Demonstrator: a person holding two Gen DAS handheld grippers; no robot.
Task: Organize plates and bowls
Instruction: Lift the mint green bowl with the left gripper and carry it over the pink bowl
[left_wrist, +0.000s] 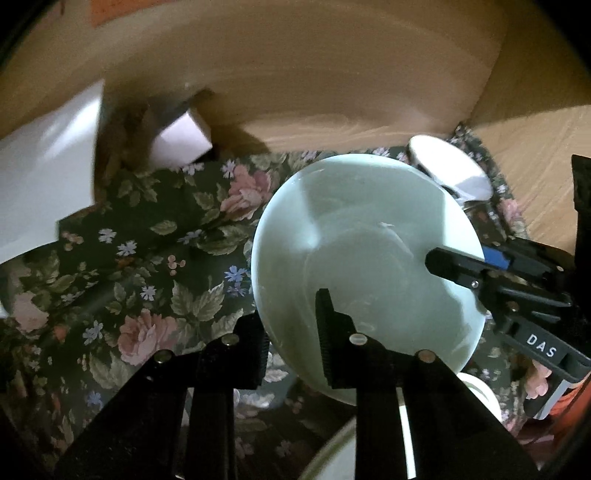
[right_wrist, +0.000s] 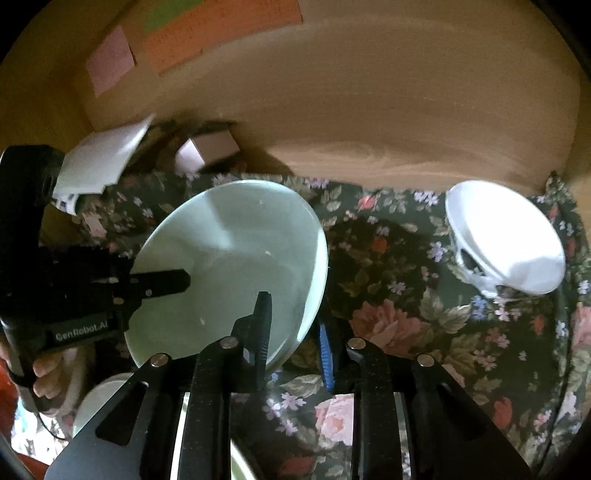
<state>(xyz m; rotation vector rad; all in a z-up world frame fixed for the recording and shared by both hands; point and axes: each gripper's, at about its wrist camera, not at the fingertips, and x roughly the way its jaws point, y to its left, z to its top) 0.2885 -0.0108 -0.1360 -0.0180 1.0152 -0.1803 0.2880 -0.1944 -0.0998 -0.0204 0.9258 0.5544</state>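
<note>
Green plate (left_wrist: 369, 236): pale green, round and shallow; it was held tilted above the floral cloth (left_wrist: 147, 258), gripped at two places on its rim, with its hollow face turned toward both cameras.

Left gripper (left_wrist: 291, 332): its fingers (left_wrist: 328, 325) straddled the near-left rim of the plate, one finger over the inner face and the other behind the underside; they stood only narrowly apart, closed onto the rim. In the right wrist view this gripper (right_wrist: 177, 284) reached in from the left with one finger lying across the plate's face.

Right gripper (right_wrist: 295, 332): its fingers (right_wrist: 262, 321) pinched the lower right rim of the green plate (right_wrist: 236, 266), the dark finger on the inner face and the blue-padded one behind the edge. In the left wrist view it (left_wrist: 454, 266) came in from the right, one finger on the plate's face.

White bowl (right_wrist: 506, 236): it sat tipped on the cloth at the far right, near the wooden back wall (right_wrist: 369, 110), well apart from the plate.

White dishes (left_wrist: 343, 454): pale rims showed low in the frame, under the gripper bodies; how many I could not tell.

Floral cloth: dark with pink roses, it covered the surface.

Small white box (right_wrist: 207, 151): it stood at the cloth's far left edge, against the wall.
</note>
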